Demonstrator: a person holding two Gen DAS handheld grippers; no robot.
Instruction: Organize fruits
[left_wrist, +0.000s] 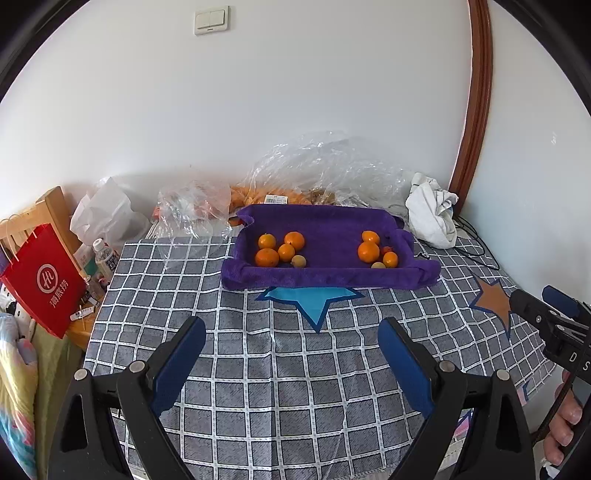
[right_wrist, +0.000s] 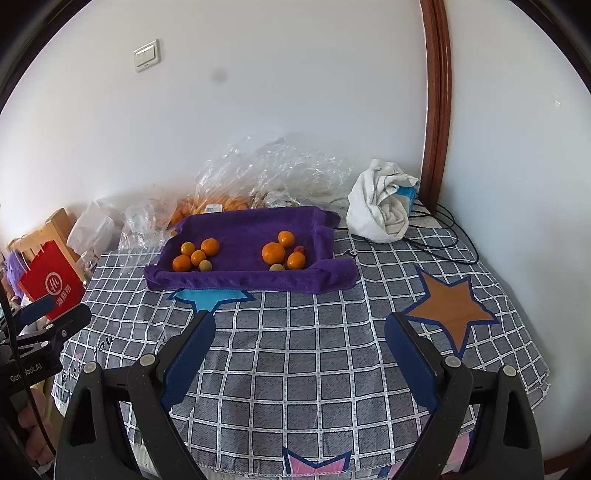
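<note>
At ten o'clock in the purple tray (left_wrist: 325, 277) sit four oranges (left_wrist: 266, 257); at two o'clock, another cluster (left_wrist: 368, 252). Both the left claw (left_wrist: 291, 338) and right claw (right_wrist: 300, 332) hang spread, empty. Approach low, pinch one fruit gently. Small pale fruits are hard to identify.

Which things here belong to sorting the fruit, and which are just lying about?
Job: oranges, pale fruits, purple tray, left tongs, right tongs.
Lying about: plastic bags, red bag, white cloth, bottle.
</note>
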